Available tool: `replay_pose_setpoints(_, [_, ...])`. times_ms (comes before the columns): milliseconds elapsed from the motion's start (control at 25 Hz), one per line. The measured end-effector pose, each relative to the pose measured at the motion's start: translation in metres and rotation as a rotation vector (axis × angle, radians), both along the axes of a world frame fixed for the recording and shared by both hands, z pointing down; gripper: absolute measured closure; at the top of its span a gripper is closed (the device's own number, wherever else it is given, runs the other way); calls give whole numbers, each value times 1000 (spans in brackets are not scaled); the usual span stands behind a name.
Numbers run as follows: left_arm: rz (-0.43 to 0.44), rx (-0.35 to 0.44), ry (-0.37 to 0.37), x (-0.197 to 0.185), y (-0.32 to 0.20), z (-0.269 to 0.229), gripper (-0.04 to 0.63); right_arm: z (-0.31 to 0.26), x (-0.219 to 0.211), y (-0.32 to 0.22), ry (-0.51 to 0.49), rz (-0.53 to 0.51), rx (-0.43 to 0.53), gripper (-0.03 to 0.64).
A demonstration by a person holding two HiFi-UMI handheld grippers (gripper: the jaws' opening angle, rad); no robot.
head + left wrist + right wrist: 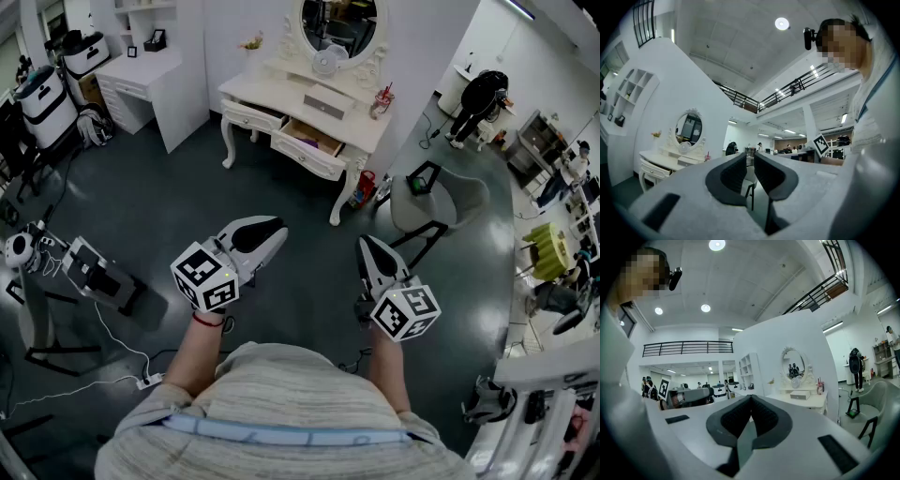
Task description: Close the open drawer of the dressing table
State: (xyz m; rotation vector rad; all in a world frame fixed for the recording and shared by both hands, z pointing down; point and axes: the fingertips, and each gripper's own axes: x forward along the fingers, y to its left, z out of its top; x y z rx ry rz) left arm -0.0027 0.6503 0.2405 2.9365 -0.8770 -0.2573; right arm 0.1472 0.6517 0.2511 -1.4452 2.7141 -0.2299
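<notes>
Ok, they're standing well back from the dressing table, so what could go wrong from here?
1. A grey chair and a red object stand beside the cream carved dressing table, crowding the approach to the open drawer.
2. The drawer left of it also looks ajar, so the wrong one might get pushed.
3. The right gripper has its fingers together, the left gripper slightly apart; such narrow tips could slip off the drawer front.

no words, numbers or brand names are legible anywhere. the only sign-like marks are black-and-white square markers point(204, 277) on the left gripper point(274, 232) and right gripper point(366, 246), bearing no letters.
</notes>
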Motion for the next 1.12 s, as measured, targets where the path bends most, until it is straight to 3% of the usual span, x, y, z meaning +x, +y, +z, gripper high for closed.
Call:
replay_pose_setpoints(240, [27, -2, -17, 3, 2, 1, 534, -2, -4, 1, -11, 4, -4, 607])
replay_pose_setpoints(880, [1, -13, 19, -21, -14, 6, 534, -10, -23, -16, -16, -7, -2, 606])
replay_pose_setpoints(1120, [28, -34, 13, -11, -31, 12, 534, -8, -15, -35, 4, 11, -20, 606])
